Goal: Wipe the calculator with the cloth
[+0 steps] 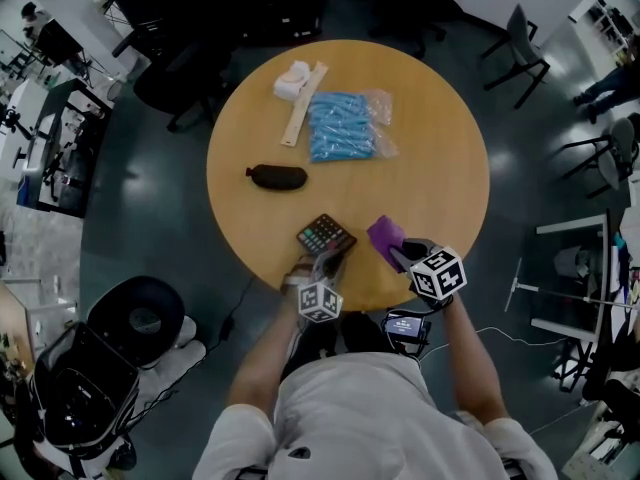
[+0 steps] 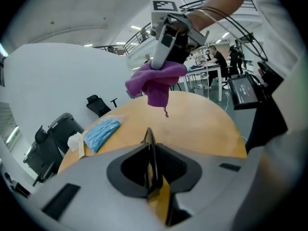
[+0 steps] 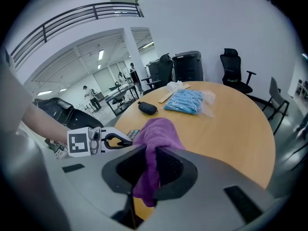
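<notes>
Calculator [image 1: 325, 234] sits at the near edge of the round desk [image 1: 440, 168], just left of the purple cloth [image 1: 385, 238]. Left hand-held gripper [image 1: 327, 265] is pinching the calculator by its near edge; in the left gripper view the thin dark slab stands edge-on between the pads. Can't tell whether it's lifted clear of the desk or propped on it. Right hand-held gripper [image 3: 154, 162] is clamped on the cloth, with one fold bunched above the jaws and a tail hanging below.

Handling, as a judgement:
- The calculator looks light, stiff and flat, with a smooth plastic shell, so it could pivot or slip in a narrow edge pinch once wiping pressure lands on it.
- Best hold is a bare side rim, clear of the keys and display, with the key face turned toward the cloth.
- The cloth is soft, floppy and grippy. It needs a wad sticking out past the jaws so fabric, not the pads, meets the keys.

Far side of the desk: black pouch [image 1: 277, 176] and blue packet [image 1: 340, 126], well apart from the work.
</notes>
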`<act>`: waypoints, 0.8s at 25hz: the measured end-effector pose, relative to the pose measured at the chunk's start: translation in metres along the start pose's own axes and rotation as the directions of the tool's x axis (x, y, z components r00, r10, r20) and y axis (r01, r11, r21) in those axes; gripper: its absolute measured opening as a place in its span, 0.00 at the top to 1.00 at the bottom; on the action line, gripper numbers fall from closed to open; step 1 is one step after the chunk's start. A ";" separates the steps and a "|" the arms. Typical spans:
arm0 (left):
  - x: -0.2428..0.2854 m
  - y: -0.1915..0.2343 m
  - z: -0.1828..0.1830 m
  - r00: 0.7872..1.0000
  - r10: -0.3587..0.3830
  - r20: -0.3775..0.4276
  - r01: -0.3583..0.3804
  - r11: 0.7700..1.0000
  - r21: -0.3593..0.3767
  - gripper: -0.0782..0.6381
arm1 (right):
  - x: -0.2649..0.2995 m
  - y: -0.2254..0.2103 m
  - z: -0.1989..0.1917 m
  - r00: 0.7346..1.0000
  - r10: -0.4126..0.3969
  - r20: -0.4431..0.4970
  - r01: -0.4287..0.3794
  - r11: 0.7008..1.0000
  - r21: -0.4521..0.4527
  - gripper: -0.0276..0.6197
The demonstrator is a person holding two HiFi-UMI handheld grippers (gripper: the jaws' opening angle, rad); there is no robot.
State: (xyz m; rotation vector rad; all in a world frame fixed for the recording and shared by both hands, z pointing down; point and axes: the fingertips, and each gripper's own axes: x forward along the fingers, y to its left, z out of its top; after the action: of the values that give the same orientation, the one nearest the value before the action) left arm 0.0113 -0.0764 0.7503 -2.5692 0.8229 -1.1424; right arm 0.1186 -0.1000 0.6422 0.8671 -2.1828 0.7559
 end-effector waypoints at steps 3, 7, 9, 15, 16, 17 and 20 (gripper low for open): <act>0.001 -0.003 0.000 0.999 0.025 -0.041 -0.022 0.997 0.074 0.82 | -0.003 0.002 -0.003 1.000 0.002 -0.002 -0.002 1.000 0.002 0.86; 0.005 -0.016 -0.006 0.994 0.047 -0.101 -0.028 0.984 0.177 0.82 | -0.006 0.005 -0.010 1.000 0.008 -0.005 -0.008 1.000 0.012 0.86; 0.008 -0.023 -0.013 0.991 0.040 -0.128 -0.017 0.984 0.176 0.81 | -0.008 0.006 -0.013 1.000 0.010 -0.004 -0.010 1.000 0.017 0.86; 0.012 -0.038 -0.039 0.980 0.031 -0.196 -0.004 0.991 0.137 0.77 | -0.013 0.006 -0.023 1.000 0.010 0.000 -0.010 0.999 0.034 0.86; 0.011 -0.039 -0.041 0.979 0.031 -0.200 -0.004 0.991 0.132 0.77 | -0.014 0.006 -0.024 1.000 0.010 0.000 -0.010 0.999 0.036 0.86; 0.010 -0.039 -0.042 0.979 0.032 -0.202 -0.006 0.992 0.129 0.77 | -0.015 0.006 -0.025 1.000 0.010 0.000 -0.010 0.999 0.037 0.86; 0.008 -0.039 -0.044 0.976 0.038 -0.215 -0.008 0.991 0.137 0.77 | -0.015 0.006 -0.027 1.000 0.010 0.002 -0.010 0.999 0.039 0.86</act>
State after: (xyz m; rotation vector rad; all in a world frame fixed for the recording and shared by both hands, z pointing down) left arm -0.0006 -0.0474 0.8010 -2.3487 0.7876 -1.4390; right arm 0.1324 -0.0718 0.6458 0.8772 -2.1816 0.8047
